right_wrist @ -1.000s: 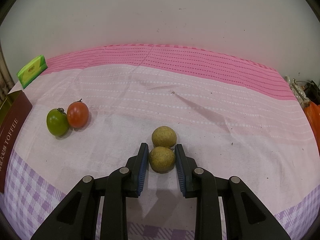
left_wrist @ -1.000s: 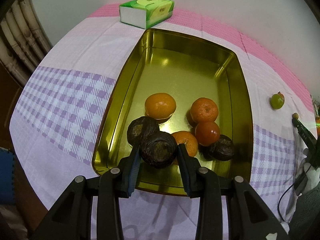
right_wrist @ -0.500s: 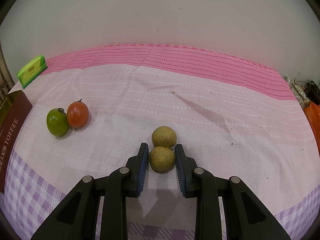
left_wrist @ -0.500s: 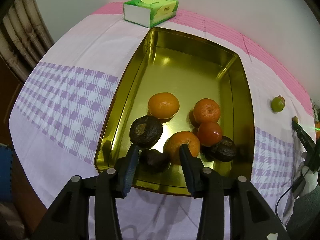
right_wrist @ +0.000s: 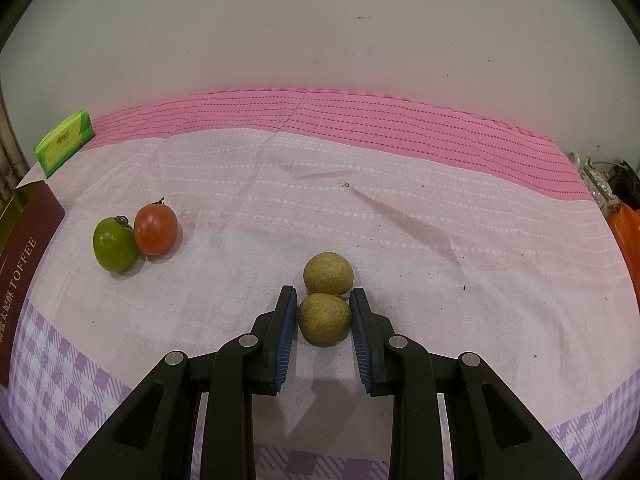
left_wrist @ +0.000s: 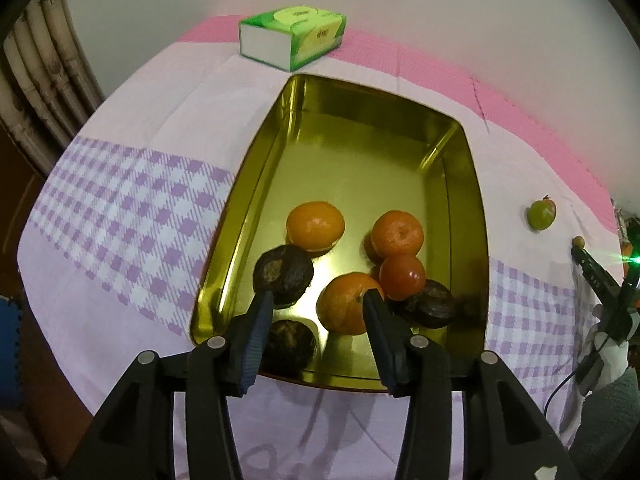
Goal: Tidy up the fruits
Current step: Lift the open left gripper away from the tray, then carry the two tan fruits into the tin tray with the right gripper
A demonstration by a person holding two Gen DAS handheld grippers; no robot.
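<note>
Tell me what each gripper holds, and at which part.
Right gripper: the nearer tan fruit, pinched at its two sides. Left gripper: nothing; jaws just opened.

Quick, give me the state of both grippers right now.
Left gripper: open, jaws just been opening, nothing held.
Right gripper: shut on the nearer brown fruit.

The left gripper point(left_wrist: 318, 330) hangs over the near end of the gold tin point(left_wrist: 256, 168), its jaws just opening, nothing pinched between them. A dark fruit point(left_wrist: 290, 344) lies below, at seven o'clock from the nearest orange point(left_wrist: 346, 308).
</note>
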